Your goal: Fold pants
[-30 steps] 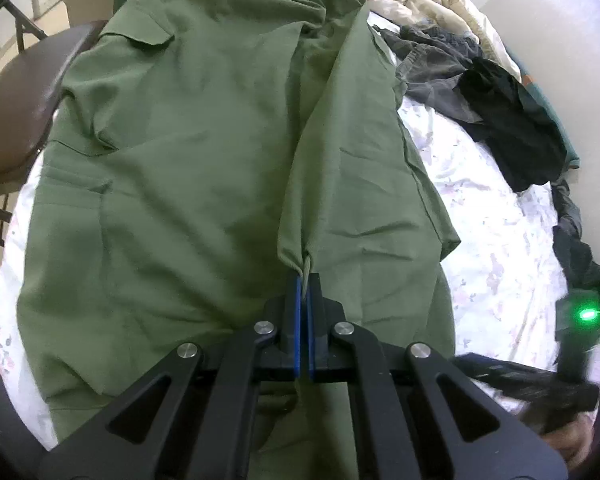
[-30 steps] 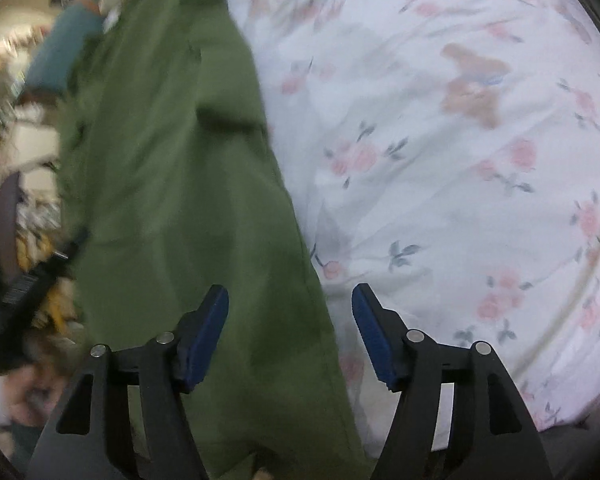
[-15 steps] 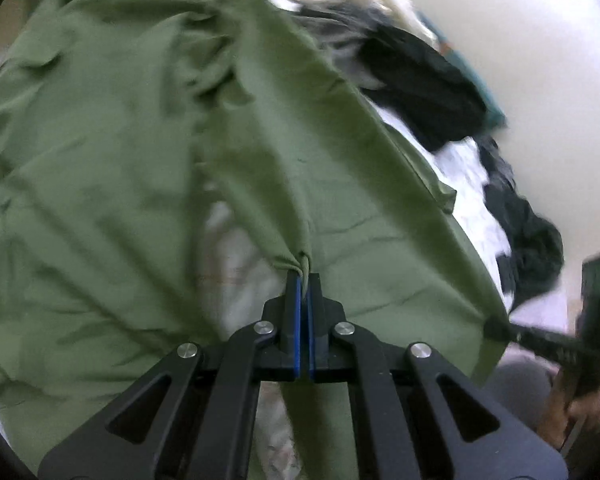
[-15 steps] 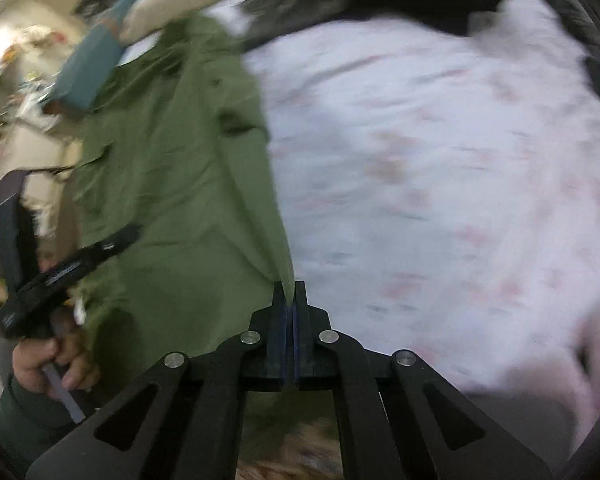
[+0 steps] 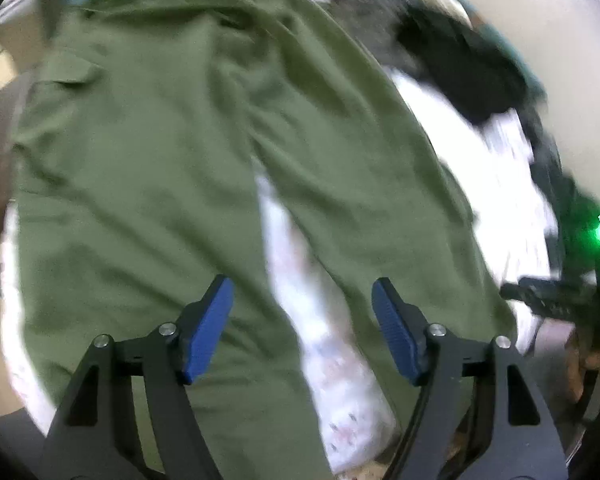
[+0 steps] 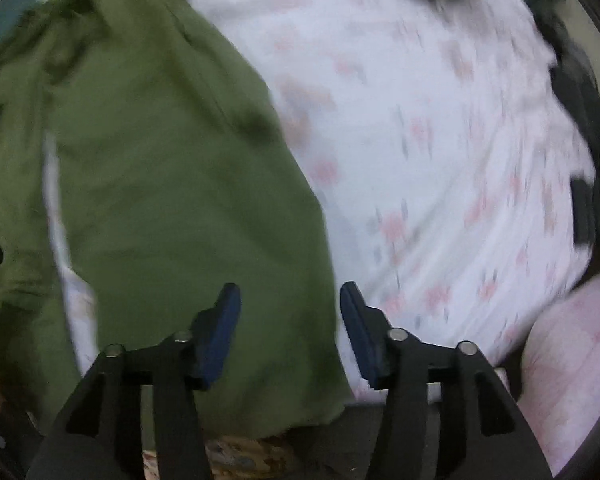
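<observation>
The olive-green pants (image 5: pixel 148 168) lie spread flat on the bed, over a white sheet (image 6: pixel 440 152) printed with small pink flowers. Their two legs run toward the cameras and part in a narrow wedge where the sheet shows through; a flapped pocket sits on the far left side near the waist. The cloth looks soft and lightly creased, with no fold made across it. The left tool (image 5: pixel 302 328) hangs above the gap between the legs, its blue pads (image 5: pixel 208 328) spread wide with nothing between them. The right tool (image 6: pixel 290 332) is just as wide apart and also holds nothing; it is over the outer edge of the right leg, where green cloth meets sheet. Both views are smeared by motion, so seams and hems are hard to make out. A heap of dark clothes (image 5: pixel 460 64) lies at the far right of the bed, its shapes unclear. The waistband is cut off at the top edge of the left view, and the leg ends are hidden behind the tools' black arms.
</observation>
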Demonstrator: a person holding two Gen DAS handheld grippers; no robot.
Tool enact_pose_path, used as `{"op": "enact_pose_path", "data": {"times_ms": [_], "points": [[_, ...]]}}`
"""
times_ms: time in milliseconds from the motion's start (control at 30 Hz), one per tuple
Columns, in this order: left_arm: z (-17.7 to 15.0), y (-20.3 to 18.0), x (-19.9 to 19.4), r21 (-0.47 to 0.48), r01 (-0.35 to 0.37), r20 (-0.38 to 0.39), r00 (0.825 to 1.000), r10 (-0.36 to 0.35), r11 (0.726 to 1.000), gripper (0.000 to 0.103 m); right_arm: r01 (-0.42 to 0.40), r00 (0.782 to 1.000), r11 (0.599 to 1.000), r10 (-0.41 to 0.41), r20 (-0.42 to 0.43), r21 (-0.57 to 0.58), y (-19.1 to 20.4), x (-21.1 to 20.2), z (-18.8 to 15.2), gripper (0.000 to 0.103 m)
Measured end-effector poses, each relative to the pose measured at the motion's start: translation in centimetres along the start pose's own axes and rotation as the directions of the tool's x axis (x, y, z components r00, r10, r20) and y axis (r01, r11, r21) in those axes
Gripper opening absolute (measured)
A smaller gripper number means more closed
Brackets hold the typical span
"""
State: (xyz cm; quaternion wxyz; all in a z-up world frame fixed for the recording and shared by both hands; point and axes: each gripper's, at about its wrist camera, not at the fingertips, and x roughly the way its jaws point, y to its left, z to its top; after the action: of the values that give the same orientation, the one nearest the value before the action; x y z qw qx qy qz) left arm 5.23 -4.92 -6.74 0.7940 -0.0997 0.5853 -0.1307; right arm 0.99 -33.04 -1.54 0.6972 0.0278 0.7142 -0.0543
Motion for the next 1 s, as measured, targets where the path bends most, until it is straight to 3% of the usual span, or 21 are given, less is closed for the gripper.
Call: {"op": "enact_pose_path", "data": {"times_ms": [100,200,333,467,500,600,733,833,867,900,933,967,1000], "points": [[3.4,3.7,-2.4,-0.092,-0.048,0.073,0.996,0.055,0.995,0.070,-0.128,0.983,0.991,0.131,0.126,-0.031,1.2,-3.5,3.1,0.056],[6.6,6.4,-3.4,-0.102,-0.123,0.103,0.986,0.134,0.987,0.070,-0.179,0.959,0.982,0.189,0.209,-0.066,2.5,-5.3,6.2,0.056],[13.0,9.5,-4.1,-0.028,-0.266,0.166,0.949,0.267,0.964,0.070,-0.231,0.927,0.968,0.249,0.282,-0.098,4.9,-5.8,11.9,0.056],[19.7,11.1,-2.3,0.080,-0.419,0.233,0.890,0.392,0.904,0.070,-0.249,0.913,0.961,0.274,0.302,-0.122,7.4,-5.2,18.5,0.056],[21.6,11.5,-1.2,0.135,-0.478,0.244,0.865,0.438,0.868,0.070,-0.242,0.913,0.961,0.272,0.305,-0.130,8.1,-5.0,20.1,0.056],[26.7,12.1,3.6,0.313,-0.614,0.278,0.788,0.549,0.724,0.070,-0.199,0.919,0.966,0.243,0.311,-0.168,10.0,-4.1,25.3,0.056],[32.5,13.1,9.2,0.443,-0.704,0.332,0.704,0.628,0.555,0.070,-0.145,0.931,0.969,0.202,0.304,-0.200,11.3,-2.1,30.4,0.056],[36.2,14.9,12.8,0.493,-0.730,0.321,0.659,0.680,0.474,0.070,-0.122,0.938,0.969,0.184,0.293,-0.216,12.8,-0.4,34.5,0.056],[37.1,15.5,13.6,0.499,-0.731,0.316,0.654,0.687,0.466,0.069,-0.114,0.939,0.968,0.178,0.293,-0.223,13.1,0.0,35.3,0.056],[37.9,16.1,14.6,0.517,-0.716,0.307,0.666,0.679,0.468,0.066,-0.101,0.941,0.967,0.169,0.294,-0.233,13.6,0.3,36.2,0.056],[38.2,16.5,15.4,0.548,-0.688,0.294,0.691,0.661,0.476,0.044,-0.087,0.942,0.966,0.160,0.296,-0.243,14.1,0.6,37.1,0.056],[38.3,16.8,16.1,0.569,-0.674,0.277,0.696,0.663,0.470,0.018,-0.072,0.943,0.965,0.149,0.299,-0.253,14.6,1.0,38.0,0.056],[38.3,17.3,16.9,0.596,-0.662,0.260,0.695,0.671,0.454,0.010,-0.059,0.944,0.963,0.140,0.299,-0.262,15.1,1.3,39.0,0.056]]}}
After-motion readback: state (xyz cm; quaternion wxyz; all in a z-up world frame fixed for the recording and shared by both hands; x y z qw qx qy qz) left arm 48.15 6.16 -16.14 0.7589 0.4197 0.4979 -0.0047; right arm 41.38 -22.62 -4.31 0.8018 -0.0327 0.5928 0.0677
